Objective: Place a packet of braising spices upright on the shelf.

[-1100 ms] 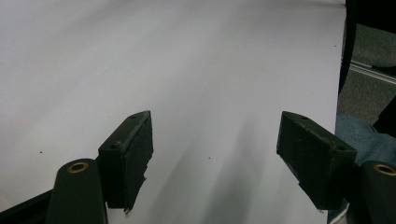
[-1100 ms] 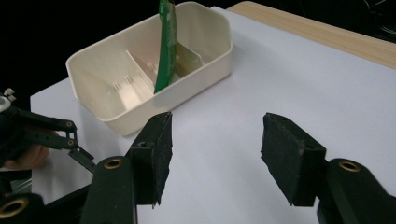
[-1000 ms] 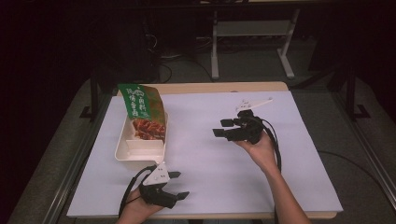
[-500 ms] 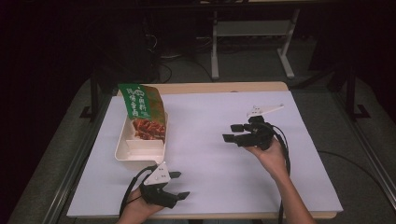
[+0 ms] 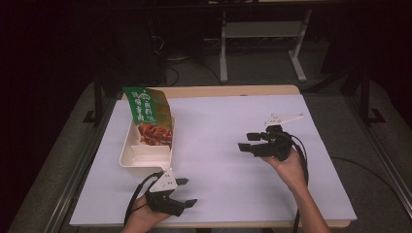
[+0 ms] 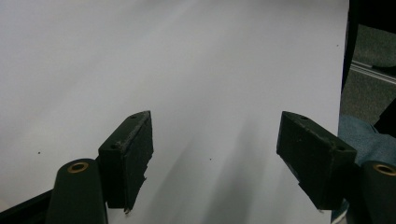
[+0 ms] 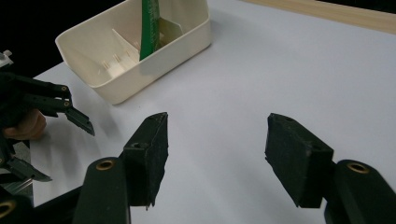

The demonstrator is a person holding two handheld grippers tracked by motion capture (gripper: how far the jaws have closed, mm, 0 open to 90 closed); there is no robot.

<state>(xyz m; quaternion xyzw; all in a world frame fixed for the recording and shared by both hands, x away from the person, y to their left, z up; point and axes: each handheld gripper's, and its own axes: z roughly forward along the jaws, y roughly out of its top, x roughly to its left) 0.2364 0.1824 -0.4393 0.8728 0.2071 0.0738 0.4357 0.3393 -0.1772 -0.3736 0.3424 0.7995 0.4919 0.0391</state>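
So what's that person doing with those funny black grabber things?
A person holds a grabber in each hand over a white-covered table. The right gripper hovers with its jaws open and empty, just opened a little wider, pointing toward a cream box. A green snack packet stands tilted in that box. The left gripper waits near the table's front edge, jaws open too. Nothing is being held.
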